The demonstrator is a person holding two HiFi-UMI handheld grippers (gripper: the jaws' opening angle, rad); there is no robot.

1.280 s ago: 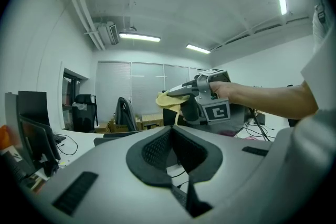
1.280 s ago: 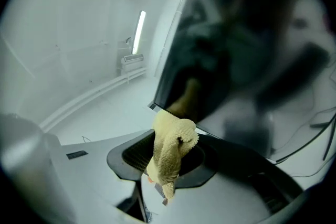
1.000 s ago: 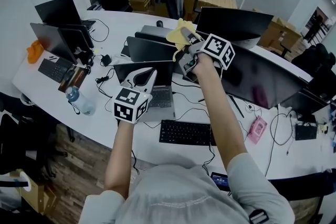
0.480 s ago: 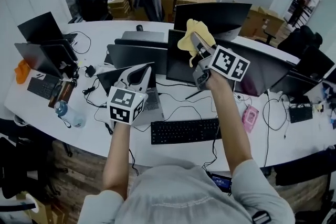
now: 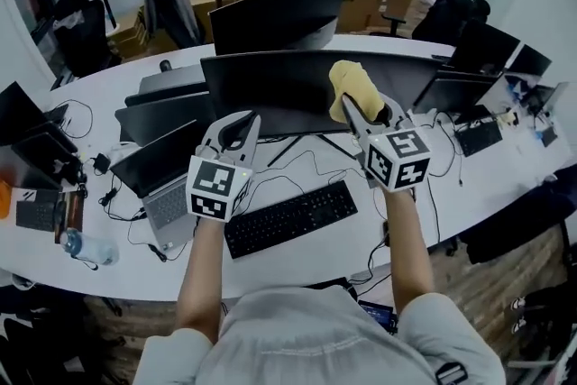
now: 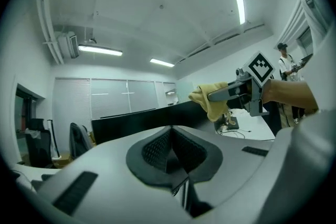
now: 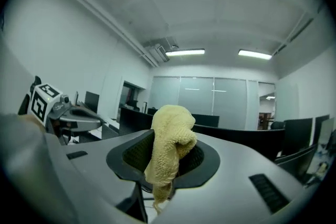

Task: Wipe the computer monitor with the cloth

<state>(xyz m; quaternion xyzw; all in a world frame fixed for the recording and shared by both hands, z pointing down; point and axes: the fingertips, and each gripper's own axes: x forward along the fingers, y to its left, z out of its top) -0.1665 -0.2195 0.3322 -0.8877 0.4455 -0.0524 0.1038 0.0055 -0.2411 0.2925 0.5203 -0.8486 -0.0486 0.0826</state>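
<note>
A wide dark computer monitor (image 5: 279, 90) stands across the middle of the white desk. My right gripper (image 5: 353, 108) is shut on a bunched yellow cloth (image 5: 352, 86), which lies against the right part of the monitor's upper edge. The right gripper view shows the cloth (image 7: 169, 144) clamped between the jaws and hanging down, with the monitor's dark edge (image 7: 236, 136) beyond. Left of it, my left gripper (image 5: 238, 131) hangs in front of the screen's lower edge, jaws together and holding nothing. The left gripper view shows the cloth (image 6: 212, 102) in the right gripper (image 6: 233, 92).
A black keyboard (image 5: 290, 217) lies in front of the monitor among loose cables. An open laptop (image 5: 162, 176) sits at the left and a water bottle (image 5: 86, 248) near the desk's left edge. A second monitor (image 5: 275, 13) stands behind, and smaller screens (image 5: 482, 45) at the right.
The head view has swung round, so the wide monitor is now centred. My right gripper with the cloth has come down against the monitor's upper right edge. The left gripper stays shut.
</note>
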